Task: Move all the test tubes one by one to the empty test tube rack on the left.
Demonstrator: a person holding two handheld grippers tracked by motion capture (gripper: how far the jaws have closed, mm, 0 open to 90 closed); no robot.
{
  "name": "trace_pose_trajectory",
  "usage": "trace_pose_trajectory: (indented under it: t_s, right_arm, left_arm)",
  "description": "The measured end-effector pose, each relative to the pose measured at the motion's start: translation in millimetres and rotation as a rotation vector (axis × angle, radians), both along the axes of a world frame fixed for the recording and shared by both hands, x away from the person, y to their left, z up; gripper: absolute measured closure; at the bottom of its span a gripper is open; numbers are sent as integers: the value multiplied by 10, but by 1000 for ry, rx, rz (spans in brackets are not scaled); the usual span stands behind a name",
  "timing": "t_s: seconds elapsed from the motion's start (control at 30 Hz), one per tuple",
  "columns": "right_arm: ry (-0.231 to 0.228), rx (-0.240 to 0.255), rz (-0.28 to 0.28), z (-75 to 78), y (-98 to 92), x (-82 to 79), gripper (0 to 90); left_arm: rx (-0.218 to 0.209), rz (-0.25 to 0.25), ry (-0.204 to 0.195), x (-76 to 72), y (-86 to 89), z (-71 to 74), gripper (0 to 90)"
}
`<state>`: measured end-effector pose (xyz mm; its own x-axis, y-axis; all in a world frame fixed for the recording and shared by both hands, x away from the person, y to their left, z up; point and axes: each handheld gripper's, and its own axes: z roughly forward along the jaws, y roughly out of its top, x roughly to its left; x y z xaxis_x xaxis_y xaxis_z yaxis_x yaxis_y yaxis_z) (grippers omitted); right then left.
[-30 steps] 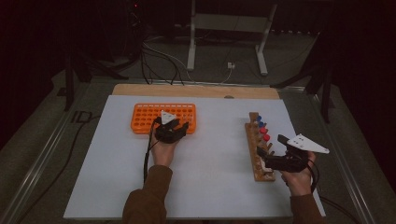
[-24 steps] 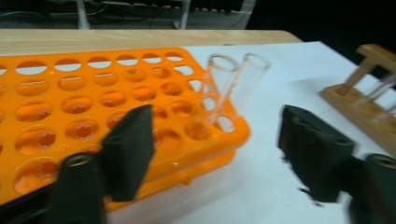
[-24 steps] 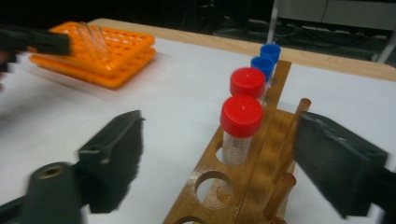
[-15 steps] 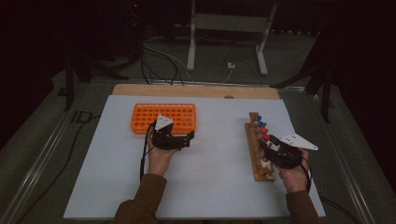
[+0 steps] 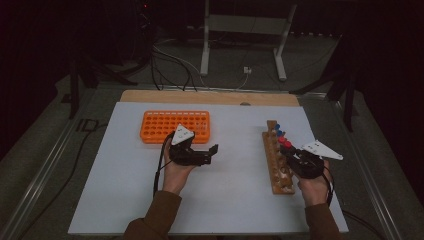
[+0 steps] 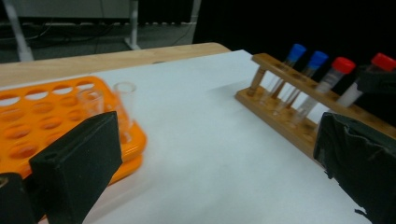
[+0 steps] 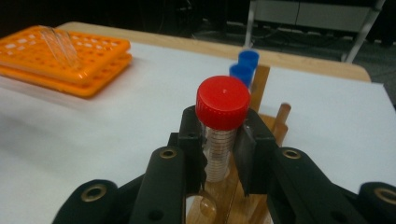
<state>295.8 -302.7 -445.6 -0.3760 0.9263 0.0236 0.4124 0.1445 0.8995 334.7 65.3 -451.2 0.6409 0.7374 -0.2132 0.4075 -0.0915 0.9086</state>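
Note:
An orange tube rack (image 5: 165, 125) lies at the far left of the white board, and a clear uncapped tube (image 6: 123, 100) stands in it. My left gripper (image 5: 212, 155) hovers just in front of this rack, its jaws pointing right; they have just been opening and stand wide open (image 6: 219, 177) with nothing between them. A wooden rack (image 5: 279, 180) on the right holds blue-capped tubes (image 5: 277, 129) and red-capped tubes (image 5: 285, 141). My right gripper (image 7: 223, 156) has just closed on a red-capped tube (image 7: 223, 102) that stands in the wooden rack.
The white board (image 5: 235, 210) covers the table, with a wooden strip (image 5: 210, 96) along its far edge. Metal stand legs (image 5: 205, 55) and cables (image 5: 170, 65) lie on the floor beyond. Bare board lies between the two racks.
My left gripper has drawn back from the orange rack toward the person and opened. My right gripper stayed at the wooden rack and closed on the red-capped tube.

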Motion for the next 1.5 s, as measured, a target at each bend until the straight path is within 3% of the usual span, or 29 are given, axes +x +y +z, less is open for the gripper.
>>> trace_pose_trajectory:
  t_s: [0.17,0.37,0.5,0.63,0.87,1.07,1.37,1.5]
  right_arm:
    - [-55,7,-8,140,-2,-74,744]
    - [-155,42,-3,450,-18,-237,744]
    - [-169,36,19,503,39,-284,744]
    - [-142,47,42,462,106,-268,744]
    - [-79,98,107,394,201,-241,744]
    - [-15,93,185,331,354,-217,743]
    - [33,94,256,261,518,-213,744]
    - [48,101,277,234,551,-209,744]
  left_arm:
    - [12,-32,-21,-42,-68,68,44]
    - [35,-75,-52,-110,-174,121,78]
    - [35,-95,-70,-151,-260,156,99]
    - [42,-118,-100,-211,-362,204,137]
    - [55,-159,-104,-251,-550,206,138]
    - [77,-191,-121,-326,-744,151,171]
    - [137,-272,-105,-396,-1050,11,276]
    - [154,-283,-99,-415,-1138,-23,370]
